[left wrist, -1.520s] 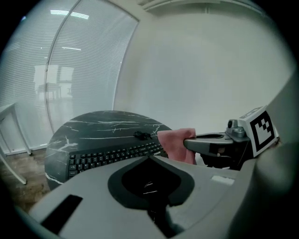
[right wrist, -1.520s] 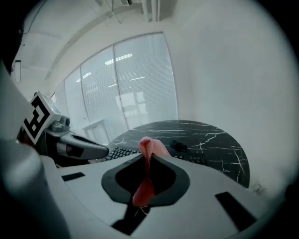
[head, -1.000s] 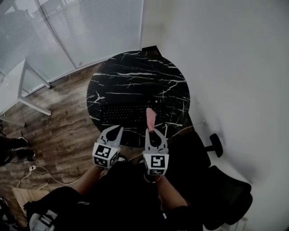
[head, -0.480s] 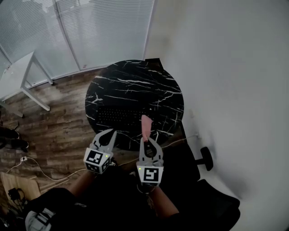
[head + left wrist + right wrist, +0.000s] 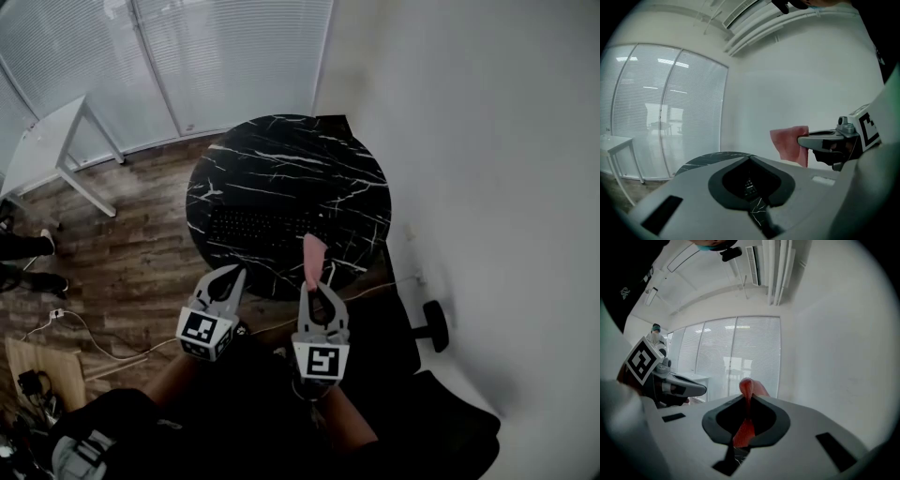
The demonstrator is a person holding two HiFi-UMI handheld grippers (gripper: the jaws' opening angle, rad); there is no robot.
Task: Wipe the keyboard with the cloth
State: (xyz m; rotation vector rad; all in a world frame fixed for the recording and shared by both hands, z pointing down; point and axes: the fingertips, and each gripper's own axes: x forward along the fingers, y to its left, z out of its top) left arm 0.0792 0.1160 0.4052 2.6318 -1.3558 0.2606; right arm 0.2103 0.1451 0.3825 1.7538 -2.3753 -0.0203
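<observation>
At the bottom of the head view the person's arms [image 5: 178,375] reach forward, one gripper in each hand. The left claw [image 5: 232,273] has its two tips together and holds nothing; in the left gripper view [image 5: 751,158] only the keyboard and the tabletop show through the opening behind the tips. The right claw [image 5: 314,285] is clamped on the pink cloth [image 5: 312,257]. In the right gripper view [image 5: 747,397] the cloth [image 5: 746,425] passes between the tips and stands up above them. In the left gripper view the cloth [image 5: 789,143] hangs free in the air at the tip of the right gripper, in front of the white wall, so it does not touch the keyboard.

Just beyond the claws is the round black marble tabletop [image 5: 281,155], in the middle of the frame. The black keyboard [image 5: 258,228] lies on its near part, and the cloth shows over the keyboard's right end. A black chair [image 5: 450,422] is at the lower right. The wooden floor [image 5: 131,244] is at the left, a white table [image 5: 52,141] at the upper left, and the window blinds [image 5: 234,56] along the top.

Compared with half a second ago, both claws keep nearly the same pose and the same grip. Only the view has shifted a little: the tabletop now sits slightly more to the right, and the cloth with it.
</observation>
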